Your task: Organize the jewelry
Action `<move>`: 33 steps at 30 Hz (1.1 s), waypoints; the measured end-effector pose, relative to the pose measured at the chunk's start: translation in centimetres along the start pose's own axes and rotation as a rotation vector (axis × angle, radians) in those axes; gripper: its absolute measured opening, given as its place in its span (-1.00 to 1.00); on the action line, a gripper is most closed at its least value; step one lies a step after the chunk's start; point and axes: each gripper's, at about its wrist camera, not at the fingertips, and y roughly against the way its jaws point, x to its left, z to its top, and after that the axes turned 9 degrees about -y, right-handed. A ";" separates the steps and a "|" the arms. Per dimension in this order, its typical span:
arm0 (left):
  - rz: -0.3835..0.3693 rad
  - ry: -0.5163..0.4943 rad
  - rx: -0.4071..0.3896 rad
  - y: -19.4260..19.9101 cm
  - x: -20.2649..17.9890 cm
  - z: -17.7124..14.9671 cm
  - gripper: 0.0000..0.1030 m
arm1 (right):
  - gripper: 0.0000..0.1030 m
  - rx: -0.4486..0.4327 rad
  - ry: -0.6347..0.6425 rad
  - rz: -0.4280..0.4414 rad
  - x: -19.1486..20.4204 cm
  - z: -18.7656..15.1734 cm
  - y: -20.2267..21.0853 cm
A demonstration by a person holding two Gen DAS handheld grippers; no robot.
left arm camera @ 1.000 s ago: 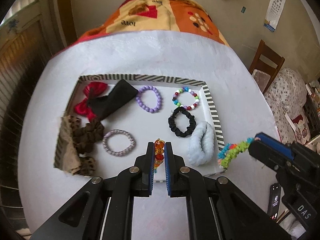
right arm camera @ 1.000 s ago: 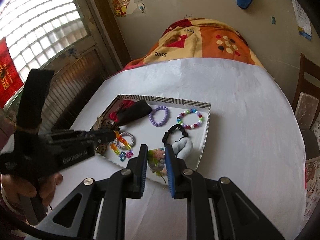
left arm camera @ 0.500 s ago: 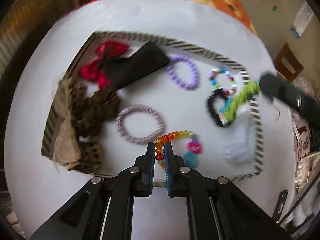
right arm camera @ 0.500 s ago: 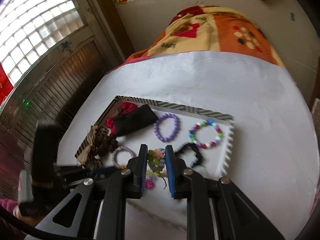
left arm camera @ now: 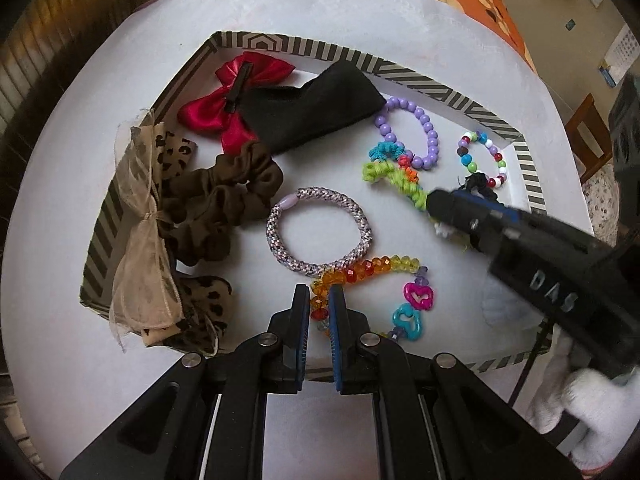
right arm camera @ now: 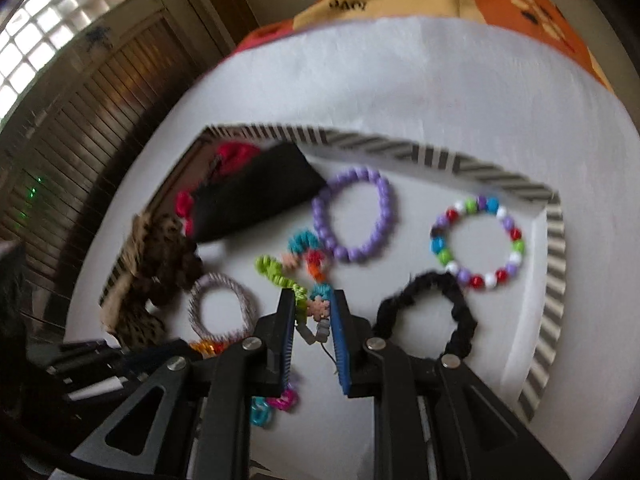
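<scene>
A striped-rim tray on the white table holds the jewelry. My left gripper is shut on a crystal bead bracelet with pink and teal charms, its far part lying on the tray floor. My right gripper is shut on a multicoloured spiral hair tie, whose green and teal end lies on the tray next to the purple bead bracelet. The right gripper also shows in the left wrist view, low over the tray's right side.
In the tray lie a red bow, black cloth, brown scrunchie, leopard bow, woven lilac band, multicolour bead bracelet and black scrunchie. A chair stands at right.
Both grippers have moved forward and down over the tray. The crystal bracelet and the spiral hair tie, held in the air before, now rest partly on the tray floor.
</scene>
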 end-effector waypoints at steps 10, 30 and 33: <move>0.036 -0.018 -0.023 1.9 -0.4 -0.7 -0.89 | -0.10 -0.092 -0.039 -0.017 -1.0 -3.0 5.7; 0.187 -0.079 -0.199 10.0 -2.8 -5.0 -0.90 | 0.22 -0.234 -0.048 -0.062 1.9 -10.4 13.3; 0.193 -0.076 -0.220 10.9 -2.9 -5.4 -0.90 | 0.23 -0.247 -0.038 -0.060 2.6 -10.9 14.0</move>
